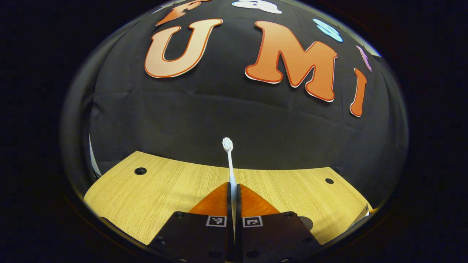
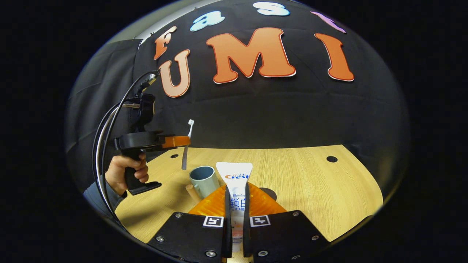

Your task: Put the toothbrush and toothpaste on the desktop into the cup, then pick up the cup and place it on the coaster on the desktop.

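Toothbrush (image 1: 229, 160): clamped upright between left gripper (image 1: 234, 190) fingers, bristles up, held for lowering into cup (image 2: 203, 179). Toothpaste (image 2: 237, 182): gripped between right gripper (image 2: 237, 199) fingers, cup just left of them on table (image 2: 310, 182).

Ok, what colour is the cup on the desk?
The cup is a muted grey-blue; the right gripper view shows it best.

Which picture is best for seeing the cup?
The right gripper view: the cup stands open on the desk, just left of the held toothpaste. The left gripper view looks along the toothbrush instead.
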`<state>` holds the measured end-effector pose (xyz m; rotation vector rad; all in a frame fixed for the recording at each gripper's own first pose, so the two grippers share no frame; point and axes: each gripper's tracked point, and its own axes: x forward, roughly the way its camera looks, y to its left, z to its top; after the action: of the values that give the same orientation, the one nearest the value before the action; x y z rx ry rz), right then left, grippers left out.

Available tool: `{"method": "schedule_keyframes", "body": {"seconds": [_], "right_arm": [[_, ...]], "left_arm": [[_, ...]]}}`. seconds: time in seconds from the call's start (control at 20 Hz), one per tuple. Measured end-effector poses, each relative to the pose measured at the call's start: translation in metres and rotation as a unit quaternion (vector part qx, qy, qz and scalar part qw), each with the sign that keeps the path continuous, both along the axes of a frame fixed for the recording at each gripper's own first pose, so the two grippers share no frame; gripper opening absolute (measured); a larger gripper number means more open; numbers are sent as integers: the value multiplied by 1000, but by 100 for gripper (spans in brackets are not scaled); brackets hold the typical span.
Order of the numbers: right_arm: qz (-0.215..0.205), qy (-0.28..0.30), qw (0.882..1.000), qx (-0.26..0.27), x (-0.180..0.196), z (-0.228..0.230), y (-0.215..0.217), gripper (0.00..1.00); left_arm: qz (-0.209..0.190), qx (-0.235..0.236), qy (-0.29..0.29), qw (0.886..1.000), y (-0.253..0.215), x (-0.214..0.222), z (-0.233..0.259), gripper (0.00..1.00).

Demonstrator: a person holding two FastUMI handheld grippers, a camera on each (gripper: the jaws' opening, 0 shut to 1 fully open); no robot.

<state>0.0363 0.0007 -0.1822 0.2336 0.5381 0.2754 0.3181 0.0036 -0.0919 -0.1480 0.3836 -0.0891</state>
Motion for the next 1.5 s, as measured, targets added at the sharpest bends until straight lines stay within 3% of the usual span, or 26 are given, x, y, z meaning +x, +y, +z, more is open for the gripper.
{"method": "schedule_keyframes", "body": {"seconds": [0.75,1.15,1.35,1.4,1.5], "right_arm": [[-13,19,1000,-6,2,-12,-5,12],[-17,15,1000,-1,-6,-9,-7,12],[-21,11,1000,6,-5,-4,-5,12],[-21,10,1000,7,-5,-2,-5,12],[-21,5,1000,2,-4,-1,-4,12]], "left_arm": [[-13,4,63,998,-29,0,-65,3],[-26,4,73,997,-33,-15,-68,5],[-47,3,85,995,-40,-31,-73,12],[-48,-7,93,994,-43,-36,-76,22],[-57,-19,95,994,-46,-45,-74,29]]}}
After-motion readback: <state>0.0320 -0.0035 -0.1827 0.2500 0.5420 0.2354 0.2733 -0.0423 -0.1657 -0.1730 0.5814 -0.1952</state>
